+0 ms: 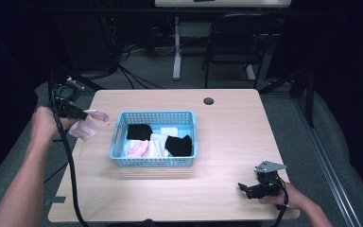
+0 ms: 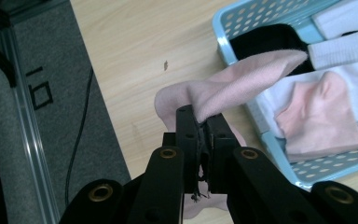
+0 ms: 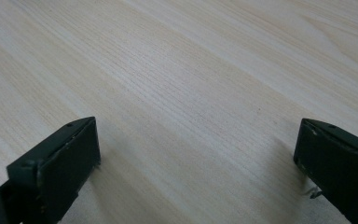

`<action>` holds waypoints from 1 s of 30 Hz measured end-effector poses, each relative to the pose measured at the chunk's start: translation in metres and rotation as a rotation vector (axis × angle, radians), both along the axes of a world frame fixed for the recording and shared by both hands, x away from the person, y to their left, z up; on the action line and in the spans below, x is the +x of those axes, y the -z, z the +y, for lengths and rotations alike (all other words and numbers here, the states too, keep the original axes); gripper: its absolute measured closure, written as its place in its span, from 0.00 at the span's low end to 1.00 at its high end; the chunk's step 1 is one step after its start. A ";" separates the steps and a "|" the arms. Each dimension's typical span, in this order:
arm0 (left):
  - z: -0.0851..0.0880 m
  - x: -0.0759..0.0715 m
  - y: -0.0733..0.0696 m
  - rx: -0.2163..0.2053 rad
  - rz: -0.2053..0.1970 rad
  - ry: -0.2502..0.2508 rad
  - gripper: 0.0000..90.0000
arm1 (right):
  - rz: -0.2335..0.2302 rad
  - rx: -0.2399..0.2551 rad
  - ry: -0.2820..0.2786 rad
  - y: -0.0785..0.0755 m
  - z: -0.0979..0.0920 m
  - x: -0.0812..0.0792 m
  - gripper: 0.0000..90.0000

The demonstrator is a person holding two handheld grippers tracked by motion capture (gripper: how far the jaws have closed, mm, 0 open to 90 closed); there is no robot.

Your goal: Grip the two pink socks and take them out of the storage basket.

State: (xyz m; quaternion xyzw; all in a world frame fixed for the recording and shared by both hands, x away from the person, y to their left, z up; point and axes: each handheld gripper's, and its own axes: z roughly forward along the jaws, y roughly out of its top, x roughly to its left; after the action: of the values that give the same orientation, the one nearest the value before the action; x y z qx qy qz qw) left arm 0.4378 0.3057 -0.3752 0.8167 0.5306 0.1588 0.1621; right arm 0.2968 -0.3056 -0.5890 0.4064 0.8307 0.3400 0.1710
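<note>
My left gripper [image 1: 78, 115] [image 2: 203, 122] is shut on a pink sock [image 1: 89, 125] [image 2: 223, 88], held above the table's left side, just left of a light blue basket [image 1: 118, 135] [image 2: 223, 35]. The sock droops from the jaws toward the basket. Inside the basket lie black socks [image 1: 139, 131] [image 2: 265, 39], white socks [image 1: 168, 131] [image 2: 340, 49] and another pink sock [image 1: 137, 149] [image 2: 319, 119]. My right gripper [image 1: 249, 188] [image 3: 196, 158] rests low near the table's front right corner, open, with bare wood between its jaws.
The wooden table [image 1: 227, 137] has a round cable hole [image 1: 208, 101] at the back. A black cable [image 1: 68, 161] trails from the left gripper past the table's left edge. A chair [image 1: 236, 42] and desk legs stand beyond the table.
</note>
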 end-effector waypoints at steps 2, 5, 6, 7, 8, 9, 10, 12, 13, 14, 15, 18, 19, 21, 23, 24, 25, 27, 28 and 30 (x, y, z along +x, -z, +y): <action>0.003 0.000 0.004 -0.004 0.005 -0.010 0.96 | 0.000 0.000 0.000 0.000 0.000 0.000 0.00; 0.008 0.002 0.016 -0.009 0.019 -0.034 0.96 | 0.000 0.001 0.000 0.000 0.000 0.000 0.00; 0.009 0.003 0.022 -0.018 0.022 -0.048 0.96 | 0.000 0.002 0.000 0.000 0.000 0.000 0.00; 0.011 0.003 0.026 -0.016 0.027 -0.050 0.96 | -0.001 0.004 0.002 0.000 0.000 0.000 0.00; 0.011 0.004 0.032 -0.021 0.033 -0.063 0.96 | -0.001 0.005 0.002 0.000 0.000 0.000 0.00; 0.013 0.005 0.039 -0.025 0.046 -0.071 0.96 | -0.001 0.004 0.002 0.000 0.000 0.000 0.00; 0.014 0.006 0.046 -0.024 0.054 -0.078 0.96 | 0.000 0.005 0.002 0.000 0.000 0.000 0.00; 0.015 0.008 0.060 -0.026 0.080 -0.088 0.96 | 0.000 0.004 0.002 0.000 0.000 0.000 0.00; 0.016 0.008 0.067 -0.031 0.091 -0.093 0.96 | -0.001 0.004 0.002 0.000 0.000 0.000 0.00; 0.016 0.008 0.075 -0.039 0.101 -0.106 0.96 | -0.001 0.004 0.002 0.000 0.000 0.000 0.00; 0.017 0.009 0.079 -0.036 0.112 -0.110 0.96 | -0.001 0.004 0.002 0.000 0.000 0.000 0.00; 0.018 0.009 0.096 -0.029 0.137 -0.129 0.96 | -0.001 0.004 0.002 0.000 0.000 0.000 0.00; 0.019 0.010 0.099 -0.037 0.149 -0.136 0.95 | -0.001 0.004 0.002 0.000 0.000 0.000 0.00; 0.022 0.010 0.110 -0.057 0.159 -0.146 0.95 | -0.001 0.004 0.002 0.000 0.000 0.000 0.00; 0.022 0.009 0.118 -0.069 0.175 -0.148 0.94 | -0.001 0.004 0.002 0.000 0.000 0.000 0.00; 0.022 0.009 0.123 -0.083 0.185 -0.146 0.92 | -0.001 0.004 0.002 0.000 0.000 0.000 0.00; 0.022 0.008 0.127 -0.080 0.192 -0.146 0.90 | -0.001 0.004 0.002 0.000 0.000 0.000 0.00; 0.022 0.007 0.132 -0.101 0.211 -0.150 0.76 | -0.001 0.005 0.002 0.000 0.000 0.000 0.00; 0.023 0.006 0.131 -0.108 0.205 -0.158 0.69 | -0.001 0.004 0.002 0.000 0.000 0.000 0.00; 0.023 0.003 0.124 -0.109 0.176 -0.156 0.56 | -0.001 0.004 0.002 0.000 0.000 0.000 0.00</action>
State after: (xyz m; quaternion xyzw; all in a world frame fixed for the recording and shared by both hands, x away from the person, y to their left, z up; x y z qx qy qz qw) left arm 0.4409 0.3286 -0.4995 0.7736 0.6127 0.0696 0.1461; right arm 0.2968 -0.3055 -0.5892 0.4074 0.8295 0.3418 0.1708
